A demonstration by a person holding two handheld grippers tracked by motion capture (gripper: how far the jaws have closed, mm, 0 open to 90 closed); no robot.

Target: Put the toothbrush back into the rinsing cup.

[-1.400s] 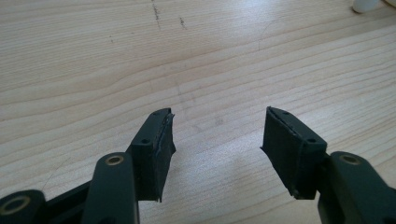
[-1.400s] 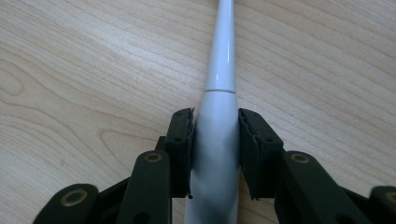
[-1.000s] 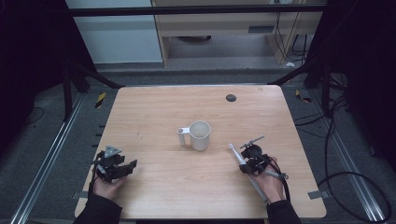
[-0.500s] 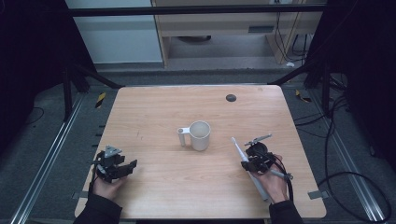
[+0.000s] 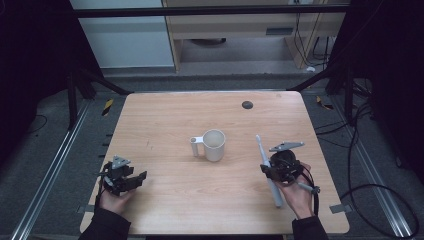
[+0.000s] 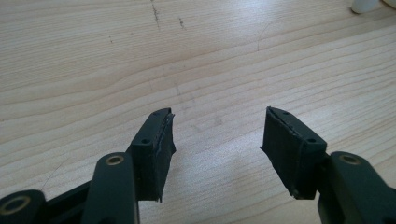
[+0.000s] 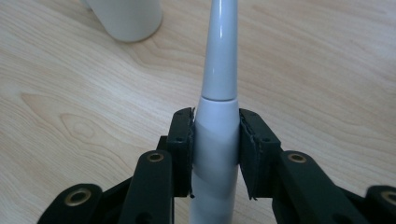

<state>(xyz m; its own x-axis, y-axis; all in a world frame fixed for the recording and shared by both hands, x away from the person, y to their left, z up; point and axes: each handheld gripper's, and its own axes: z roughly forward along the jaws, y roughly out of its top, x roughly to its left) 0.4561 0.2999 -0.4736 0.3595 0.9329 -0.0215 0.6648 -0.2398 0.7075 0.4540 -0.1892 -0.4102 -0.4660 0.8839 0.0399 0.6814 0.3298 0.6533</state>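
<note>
A white mug (image 5: pixel 214 145) stands upright at the middle of the wooden table (image 5: pixel 175 115), its handle to the left. My right gripper (image 5: pixel 272 170) hovers to the mug's right, shut on a white electric toothbrush (image 5: pixel 262 150). In the right gripper view the pads (image 7: pixel 183 140) press both sides of the toothbrush (image 7: pixel 219 60) body, its slim neck points away past the mug (image 7: pixel 126 16), and the gripper (image 7: pixel 215 112) is off the table. My left gripper (image 5: pixel 137 179) rests near the front left edge. It stands open (image 6: pixel 217 114) over bare wood with nothing between its fingers.
A small dark round spot (image 5: pixel 247 104) lies at the far right part of the table. The mug's base (image 6: pixel 364 4) peeks in at the top right of the left gripper view. Dark frame bars and cables surround the table.
My right gripper has risen with the toothbrush, whose long axis has swung to point more away from the person. The left gripper and the mug stay put.
</note>
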